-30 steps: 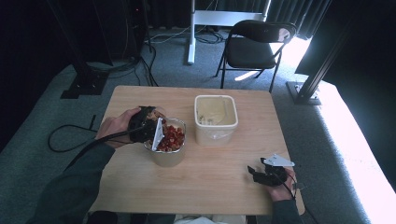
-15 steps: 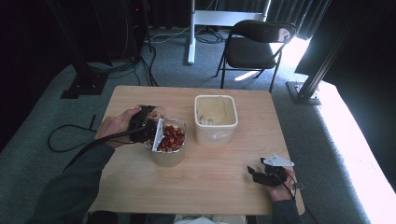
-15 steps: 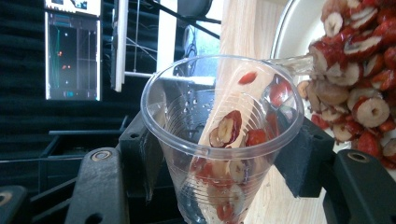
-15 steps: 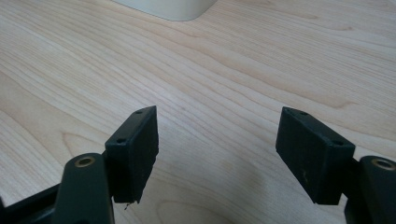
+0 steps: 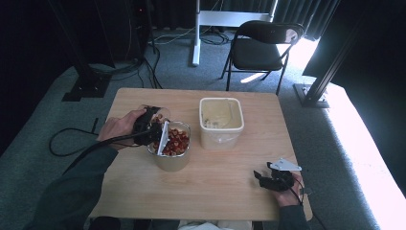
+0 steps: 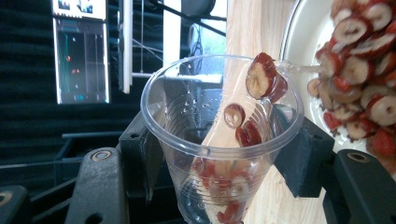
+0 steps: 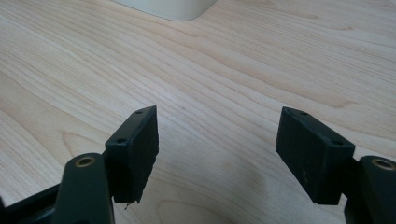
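Fingers of left gripper clamped on the clear plastic cup, one pad each side of its wall. Cup tipped over on its side, mouth toward the round container just beside it, near the tabletop's left edge, about halfway along. Sliced red fruit pieces cling inside the cup, one at the rim; round container heaped with the same slices. White scoop stands in it.

Count: one cup, one round container, one square white tub near the far edge, centre, contents unclear.

Right gripper by the near right corner, fingers spread wide, nothing between them, bare wood underneath.

Open room: near half of tabletop between the containers and the near edge, plus right edge strip.
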Action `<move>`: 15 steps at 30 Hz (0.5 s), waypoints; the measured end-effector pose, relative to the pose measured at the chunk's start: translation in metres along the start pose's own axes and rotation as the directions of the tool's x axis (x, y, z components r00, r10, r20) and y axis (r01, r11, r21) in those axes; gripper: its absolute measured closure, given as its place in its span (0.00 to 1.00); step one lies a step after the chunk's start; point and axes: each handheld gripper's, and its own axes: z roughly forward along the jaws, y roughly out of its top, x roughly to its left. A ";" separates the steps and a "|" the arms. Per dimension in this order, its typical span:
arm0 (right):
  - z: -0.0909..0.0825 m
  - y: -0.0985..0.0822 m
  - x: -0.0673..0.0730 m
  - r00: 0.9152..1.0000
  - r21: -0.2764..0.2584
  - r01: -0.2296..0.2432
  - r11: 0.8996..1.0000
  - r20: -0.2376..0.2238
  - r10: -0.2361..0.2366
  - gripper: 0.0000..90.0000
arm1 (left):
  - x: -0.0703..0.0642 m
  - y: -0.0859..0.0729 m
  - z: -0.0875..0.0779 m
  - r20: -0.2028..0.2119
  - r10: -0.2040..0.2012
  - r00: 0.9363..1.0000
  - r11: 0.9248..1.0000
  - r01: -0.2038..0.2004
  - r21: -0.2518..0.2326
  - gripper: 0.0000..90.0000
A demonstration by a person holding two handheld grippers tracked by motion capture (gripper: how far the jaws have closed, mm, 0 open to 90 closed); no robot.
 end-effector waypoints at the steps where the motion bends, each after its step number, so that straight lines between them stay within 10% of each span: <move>1: 0.000 0.000 0.000 1.000 -0.001 0.001 1.000 0.000 -0.001 0.33 | 0.000 0.000 0.000 0.000 0.003 1.000 1.000 -0.003 0.000 0.44; 15: 0.000 0.000 0.000 1.000 -0.001 0.001 1.000 -0.001 -0.001 0.33 | -0.001 0.006 0.001 0.005 0.066 0.998 0.998 -0.066 0.015 0.44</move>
